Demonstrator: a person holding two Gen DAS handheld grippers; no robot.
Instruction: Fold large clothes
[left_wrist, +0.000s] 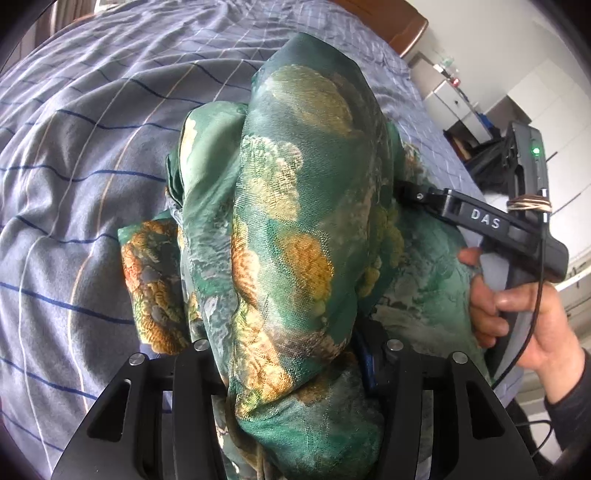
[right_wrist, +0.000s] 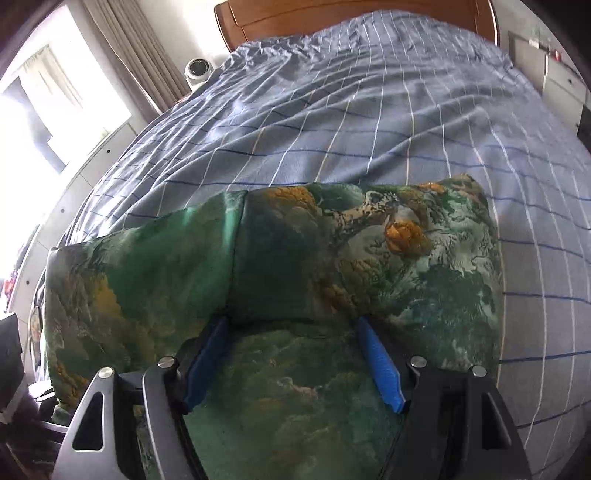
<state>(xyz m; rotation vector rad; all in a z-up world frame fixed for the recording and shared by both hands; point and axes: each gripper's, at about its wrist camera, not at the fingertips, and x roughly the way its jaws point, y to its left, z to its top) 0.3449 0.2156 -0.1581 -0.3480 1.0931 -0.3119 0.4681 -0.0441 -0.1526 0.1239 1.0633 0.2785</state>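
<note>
A large green garment with yellow and orange flower print (left_wrist: 288, 229) lies bunched on the bed. In the left wrist view a thick fold of it passes between the fingers of my left gripper (left_wrist: 295, 369) and hides the pads. My right gripper (left_wrist: 406, 192) reaches into the cloth from the right, held by a hand (left_wrist: 517, 314). In the right wrist view the garment (right_wrist: 369, 258) spreads across the front, and my right gripper (right_wrist: 291, 354) stands wide with cloth between its blue pads (right_wrist: 380, 365).
The bed has a grey-blue checked cover (right_wrist: 369, 122) and a wooden headboard (right_wrist: 332, 14). Curtains and a bright window (right_wrist: 74, 92) stand at the left. White cabinets (left_wrist: 461, 103) stand beyond the bed's right edge.
</note>
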